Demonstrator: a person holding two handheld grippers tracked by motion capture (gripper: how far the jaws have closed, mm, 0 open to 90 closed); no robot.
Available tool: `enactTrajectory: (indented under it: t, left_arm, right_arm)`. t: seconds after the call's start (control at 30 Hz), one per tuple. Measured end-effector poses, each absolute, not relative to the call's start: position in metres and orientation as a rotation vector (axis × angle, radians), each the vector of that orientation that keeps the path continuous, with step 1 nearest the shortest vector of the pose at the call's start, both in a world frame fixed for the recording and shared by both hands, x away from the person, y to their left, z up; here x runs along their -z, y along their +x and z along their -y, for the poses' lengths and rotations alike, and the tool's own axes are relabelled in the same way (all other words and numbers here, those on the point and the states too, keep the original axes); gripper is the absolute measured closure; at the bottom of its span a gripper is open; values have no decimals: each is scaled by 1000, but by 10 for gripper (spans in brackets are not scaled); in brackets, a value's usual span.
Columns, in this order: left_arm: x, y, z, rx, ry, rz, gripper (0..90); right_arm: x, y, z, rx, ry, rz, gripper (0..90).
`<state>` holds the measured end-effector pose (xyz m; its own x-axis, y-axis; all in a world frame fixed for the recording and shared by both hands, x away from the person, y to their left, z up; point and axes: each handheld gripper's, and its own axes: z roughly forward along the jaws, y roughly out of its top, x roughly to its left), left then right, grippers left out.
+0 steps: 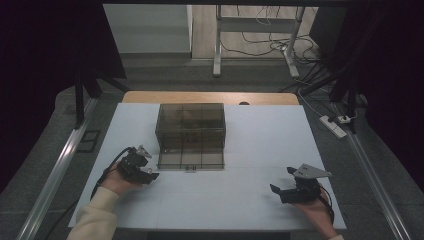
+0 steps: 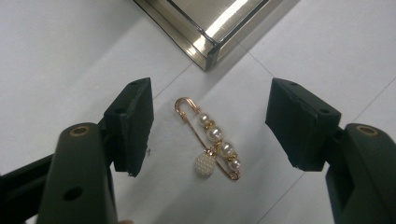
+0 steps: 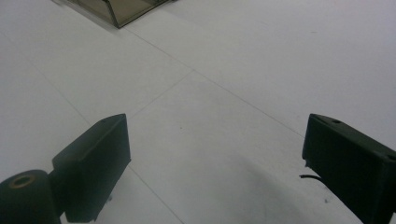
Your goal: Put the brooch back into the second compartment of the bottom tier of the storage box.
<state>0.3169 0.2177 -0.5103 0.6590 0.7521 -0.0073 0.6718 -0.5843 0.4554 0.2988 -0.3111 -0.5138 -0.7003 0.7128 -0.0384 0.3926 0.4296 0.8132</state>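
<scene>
A gold safety-pin brooch (image 2: pixel 214 135) strung with pearls lies flat on the white table, just off the corner of a smoky see-through box (image 2: pixel 205 44). My left gripper (image 2: pixel 211 122) stands open over it, one black jaw on each side, neither pad touching the pin. From above, the left gripper (image 1: pixel 149 164) sits at the front left corner of the box (image 1: pixel 190 159), which has several compartments. My right gripper (image 1: pixel 281 179) rests near the front right of the table, open, with bare tabletop between its jaws (image 3: pixel 212 135).
The white table (image 1: pixel 260 150) runs wide between box and right gripper. A corner of the box (image 3: pixel 116 10) appears far off in the right gripper view. Beyond the table stand a wooden edge, metal frame legs (image 1: pixel 217 45) and floor cables.
</scene>
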Motion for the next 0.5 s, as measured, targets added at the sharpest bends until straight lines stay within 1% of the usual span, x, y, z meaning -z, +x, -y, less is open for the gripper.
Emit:
enactTrajectory:
  t: [0.5]
  left_arm:
    - [521,315,-220,-221,2461,-1146,347]
  right_arm:
    - [514,299,311,-1163,943,-2315,74]
